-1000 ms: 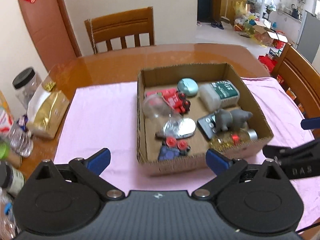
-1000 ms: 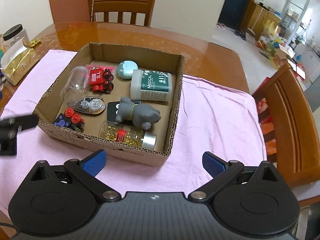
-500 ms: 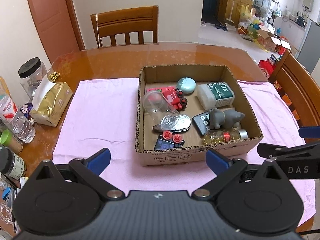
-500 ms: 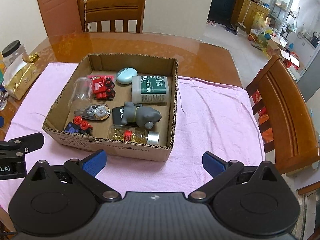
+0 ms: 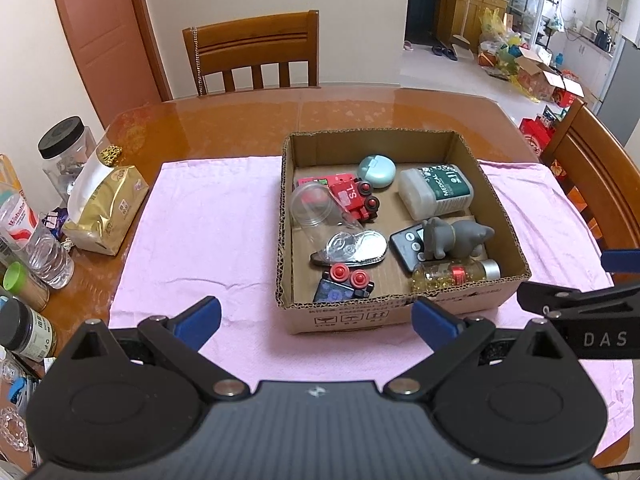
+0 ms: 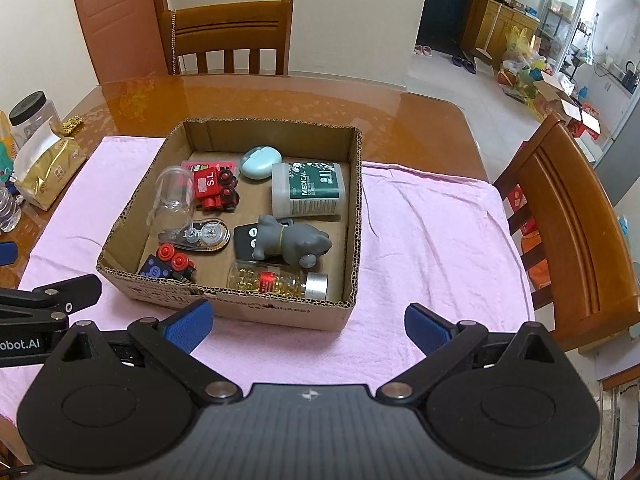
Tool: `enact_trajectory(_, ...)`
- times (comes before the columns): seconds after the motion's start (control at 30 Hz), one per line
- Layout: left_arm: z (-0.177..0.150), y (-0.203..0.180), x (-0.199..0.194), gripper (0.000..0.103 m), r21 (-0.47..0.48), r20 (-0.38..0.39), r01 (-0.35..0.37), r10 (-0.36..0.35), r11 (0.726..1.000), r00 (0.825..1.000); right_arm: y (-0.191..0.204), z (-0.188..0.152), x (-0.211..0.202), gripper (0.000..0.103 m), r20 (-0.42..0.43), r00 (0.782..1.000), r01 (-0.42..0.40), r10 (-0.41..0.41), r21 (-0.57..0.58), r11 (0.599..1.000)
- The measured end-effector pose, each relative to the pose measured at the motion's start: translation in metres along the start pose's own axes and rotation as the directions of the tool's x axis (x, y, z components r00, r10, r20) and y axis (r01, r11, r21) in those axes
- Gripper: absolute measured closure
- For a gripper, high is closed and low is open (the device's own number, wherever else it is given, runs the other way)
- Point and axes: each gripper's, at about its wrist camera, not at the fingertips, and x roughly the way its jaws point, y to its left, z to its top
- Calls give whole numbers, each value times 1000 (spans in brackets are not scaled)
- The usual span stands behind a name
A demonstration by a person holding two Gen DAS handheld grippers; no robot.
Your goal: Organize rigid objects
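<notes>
An open cardboard box [image 5: 500, 216] [image 6: 132, 220] stands on a pink cloth [image 5: 200, 220] [image 6: 432, 248]. It holds a red toy train [image 5: 354, 196] [image 6: 214, 190], a clear cup [image 5: 310, 206], a teal case [image 5: 377, 171], a medical bottle [image 5: 438, 190] [image 6: 308, 194], a grey animal figure [image 5: 456, 238] [image 6: 292, 240], a remote, a tape dispenser [image 5: 356, 246], a capsule bottle [image 5: 456, 274] [image 6: 276, 280] and a blue toy. My left gripper [image 5: 316, 318] and right gripper [image 6: 306, 326] are open and empty, held in front of the box.
Jars, bottles and a gold bag [image 5: 104, 208] crowd the table's left edge. A wooden chair [image 5: 256, 54] stands behind the table and another chair [image 6: 568, 224] stands to the right. The right gripper's side shows in the left wrist view [image 5: 580, 300].
Both grippers have drawn back and up from the box, so it looks smaller and farther. Nothing in the box has moved.
</notes>
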Motion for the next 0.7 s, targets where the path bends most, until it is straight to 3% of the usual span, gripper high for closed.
enact_trajectory(0.7, 2, -1, 1, 2, 1, 1, -7, 7, 1000, 1000, 0, 2, -1, 0, 6, 1000, -7, 7, 10, 1000)
